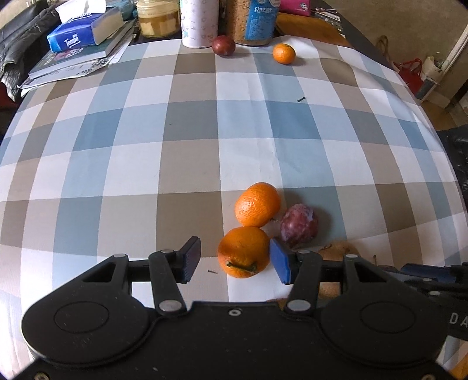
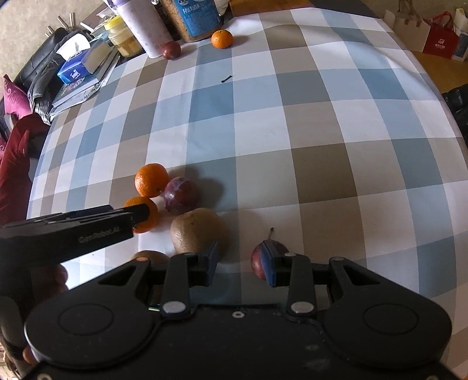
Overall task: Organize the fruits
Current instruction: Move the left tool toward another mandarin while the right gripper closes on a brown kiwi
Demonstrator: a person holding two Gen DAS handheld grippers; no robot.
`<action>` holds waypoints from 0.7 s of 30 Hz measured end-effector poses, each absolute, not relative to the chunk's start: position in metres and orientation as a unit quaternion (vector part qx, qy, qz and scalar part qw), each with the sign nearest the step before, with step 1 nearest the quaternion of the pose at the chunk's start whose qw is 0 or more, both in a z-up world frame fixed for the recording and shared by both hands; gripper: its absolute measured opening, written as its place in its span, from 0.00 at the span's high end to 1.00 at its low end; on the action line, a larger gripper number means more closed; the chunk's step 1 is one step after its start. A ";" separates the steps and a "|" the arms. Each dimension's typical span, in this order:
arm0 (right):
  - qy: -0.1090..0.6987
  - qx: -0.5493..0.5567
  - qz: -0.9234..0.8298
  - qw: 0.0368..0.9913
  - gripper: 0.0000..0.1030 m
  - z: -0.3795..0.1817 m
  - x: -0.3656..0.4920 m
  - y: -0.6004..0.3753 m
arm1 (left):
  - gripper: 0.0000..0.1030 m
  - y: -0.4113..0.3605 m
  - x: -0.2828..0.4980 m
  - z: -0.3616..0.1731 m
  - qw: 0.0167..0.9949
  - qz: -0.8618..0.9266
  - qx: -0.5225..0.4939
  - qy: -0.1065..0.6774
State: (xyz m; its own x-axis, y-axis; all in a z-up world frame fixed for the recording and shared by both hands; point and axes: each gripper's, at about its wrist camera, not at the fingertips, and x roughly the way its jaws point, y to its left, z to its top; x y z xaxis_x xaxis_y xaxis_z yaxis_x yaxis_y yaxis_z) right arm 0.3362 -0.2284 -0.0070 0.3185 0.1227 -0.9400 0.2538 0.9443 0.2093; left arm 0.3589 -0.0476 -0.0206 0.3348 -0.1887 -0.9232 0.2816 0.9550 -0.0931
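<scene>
A fruit-sorting job sits roughly midway on a checked tablecloth (image 1: 146, 163). Near the front edge a cluster has formed: two oranges, a plum and two kiwis lie close together, several touching. At the far edge, beside a white canister (image 1: 199, 23) and a blue-labelled jar (image 1: 257, 22), a dark plum (image 1: 223, 45) and a small orange (image 1: 284, 53) wait well apart from the cluster, so by the look of things at least those two are left to bring forward.

From the left: the left gripper (image 1: 235, 260) stands spread, its jaws either side of the near orange (image 1: 243, 252); the right blue pad appears to touch the fruit, the left pad stands clear, so nothing is clamped. Just beyond lies the second orange (image 1: 257, 204), with the cluster's plum (image 1: 299, 225) beside it on the right. Farther right, the right gripper (image 2: 241, 264) is likewise apart and holds nothing; a stemmed plum (image 2: 269, 257) lies at its right pad, apart from the group, and the big kiwi (image 2: 197, 231) sits just off its left pad.

The right wrist view alone shows that stemmed plum, the whole of the big kiwi and the second kiwi (image 2: 150, 256) near the front edge; the left wrist view catches only a brown sliver behind its own finger. The left view alone shows the near orange's green stem end and the gap at the left pad.
</scene>
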 end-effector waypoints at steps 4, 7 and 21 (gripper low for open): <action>0.584 0.161 -0.045 0.795 0.65 -0.007 0.339 -0.224 | 0.43 -0.046 0.363 -0.026 0.810 -0.162 0.029 0.562; 0.585 0.157 -0.045 0.794 0.65 -0.006 0.341 -0.219 | 0.43 -0.046 0.365 -0.028 0.813 -0.164 0.031 0.559; 0.590 0.166 -0.054 0.789 0.65 -0.013 0.348 -0.206 | 0.40 -0.035 0.369 -0.039 0.821 -0.180 0.042 0.541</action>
State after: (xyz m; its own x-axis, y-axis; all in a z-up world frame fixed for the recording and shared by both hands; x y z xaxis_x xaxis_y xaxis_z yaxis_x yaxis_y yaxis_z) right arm 0.3479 -0.2062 -0.0132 0.2991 0.1113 -0.9477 0.2811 0.9388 0.1990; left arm 0.3687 -0.0345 -0.0394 0.3499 -0.2503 -0.9027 0.3401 0.9318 -0.1265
